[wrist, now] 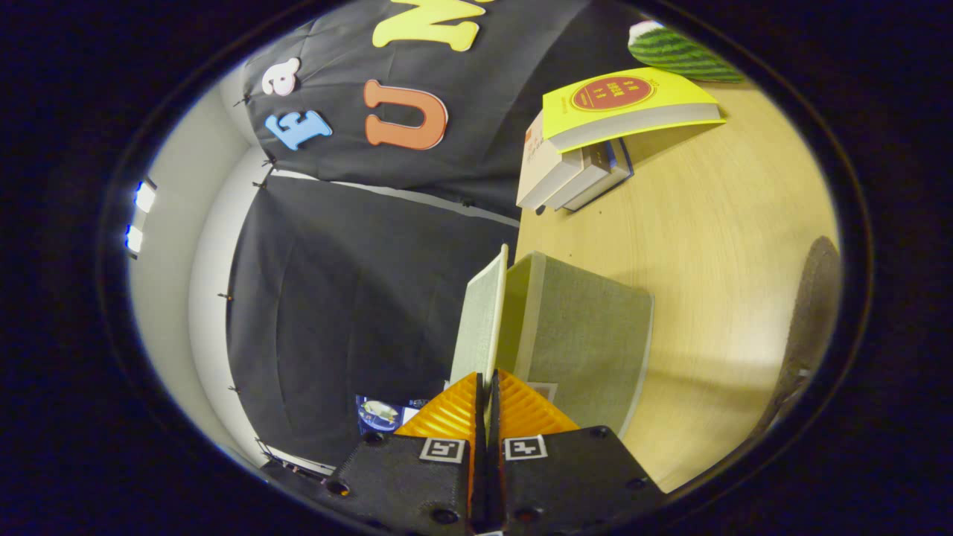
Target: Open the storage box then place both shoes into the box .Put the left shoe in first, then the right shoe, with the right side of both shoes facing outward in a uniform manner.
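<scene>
The view is rolled sideways, so the wooden table [715,223] runs up the right. A grey-green fabric storage box [588,335] stands on it just ahead of my fingers. Its flat lid [480,316] is lifted off the box's rim and stands edge-on, leaving a narrow gap to the box. My gripper [488,383] is shut on the lid's near edge, one finger on each face. A dark shoe [808,327] lies on the table beyond the box, only partly seen.
A stack of books [588,141] with a yellow one on top lies at the far end of the table. A green striped watermelon-like object [681,52] sits behind the books. Black cloth wall lies past the table's edge.
</scene>
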A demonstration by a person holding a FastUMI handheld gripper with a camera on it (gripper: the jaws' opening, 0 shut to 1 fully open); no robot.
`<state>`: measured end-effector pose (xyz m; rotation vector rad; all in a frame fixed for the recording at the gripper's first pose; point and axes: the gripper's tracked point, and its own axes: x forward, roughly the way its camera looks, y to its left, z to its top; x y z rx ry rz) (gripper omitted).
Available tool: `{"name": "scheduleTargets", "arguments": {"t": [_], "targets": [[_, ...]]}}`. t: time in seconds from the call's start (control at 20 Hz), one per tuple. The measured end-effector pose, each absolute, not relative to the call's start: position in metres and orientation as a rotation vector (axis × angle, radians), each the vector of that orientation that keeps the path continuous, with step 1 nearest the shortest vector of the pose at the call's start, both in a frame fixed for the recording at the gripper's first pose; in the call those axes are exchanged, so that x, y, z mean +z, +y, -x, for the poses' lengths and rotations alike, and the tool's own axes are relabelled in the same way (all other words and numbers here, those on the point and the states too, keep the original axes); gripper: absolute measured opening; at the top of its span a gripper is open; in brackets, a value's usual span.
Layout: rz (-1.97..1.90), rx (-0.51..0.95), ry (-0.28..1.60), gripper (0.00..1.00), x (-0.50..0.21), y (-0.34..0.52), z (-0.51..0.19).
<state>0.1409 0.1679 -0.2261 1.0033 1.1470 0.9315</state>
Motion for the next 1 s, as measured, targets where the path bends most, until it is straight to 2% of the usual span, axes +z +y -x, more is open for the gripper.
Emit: {"name": "scheduleTargets", "arguments": {"t": [0.5, 1.0], "targets": [[-0.976, 0.892, 1.019, 0.06, -0.148, 0.209, -0.128], [-0.802, 0.985, 0.899, 0.06, -0.092, 0.279, -0.112]]}}
